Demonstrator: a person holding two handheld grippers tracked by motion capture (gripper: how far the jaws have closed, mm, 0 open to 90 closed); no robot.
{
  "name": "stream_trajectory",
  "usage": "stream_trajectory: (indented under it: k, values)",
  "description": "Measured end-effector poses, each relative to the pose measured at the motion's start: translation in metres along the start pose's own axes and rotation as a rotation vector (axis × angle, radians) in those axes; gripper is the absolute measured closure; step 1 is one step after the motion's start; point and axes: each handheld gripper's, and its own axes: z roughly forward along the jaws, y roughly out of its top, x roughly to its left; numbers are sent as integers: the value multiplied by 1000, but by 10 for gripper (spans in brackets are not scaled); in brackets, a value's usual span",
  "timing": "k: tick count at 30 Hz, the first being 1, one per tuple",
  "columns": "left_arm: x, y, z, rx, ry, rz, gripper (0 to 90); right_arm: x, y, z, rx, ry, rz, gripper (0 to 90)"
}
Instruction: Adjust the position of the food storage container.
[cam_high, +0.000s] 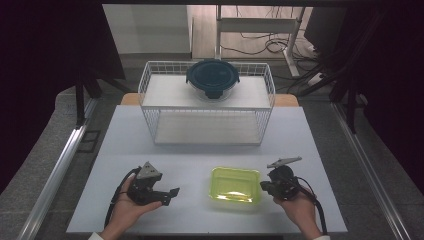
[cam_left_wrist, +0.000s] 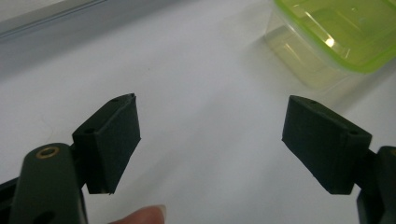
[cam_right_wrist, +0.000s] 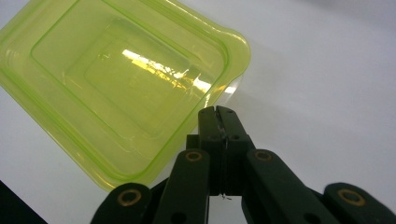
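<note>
A yellow-green lidded plastic container sits on the white table near its front edge. My right gripper is just right of it, jaws pressed together with nothing between them. In the right gripper view the shut tips hover at the edge of the container's lid. My left gripper rests to the left, pointing toward the container with a gap of bare table between. Its jaws stand wide open and hold nothing, with the container ahead at upper right.
A white wire rack with two shelves stands at the back of the table. A round dark teal lidded container rests on its top shelf. Bare table lies between the rack and the grippers. A fingertip shows below the left jaws.
</note>
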Motion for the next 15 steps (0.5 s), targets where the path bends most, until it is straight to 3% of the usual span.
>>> stream_trajectory:
  k: [15]
  values:
    - [1, 0, 0, -4, 5, -7, 194, 27, 24, 21, 4, 49, -72, 883]
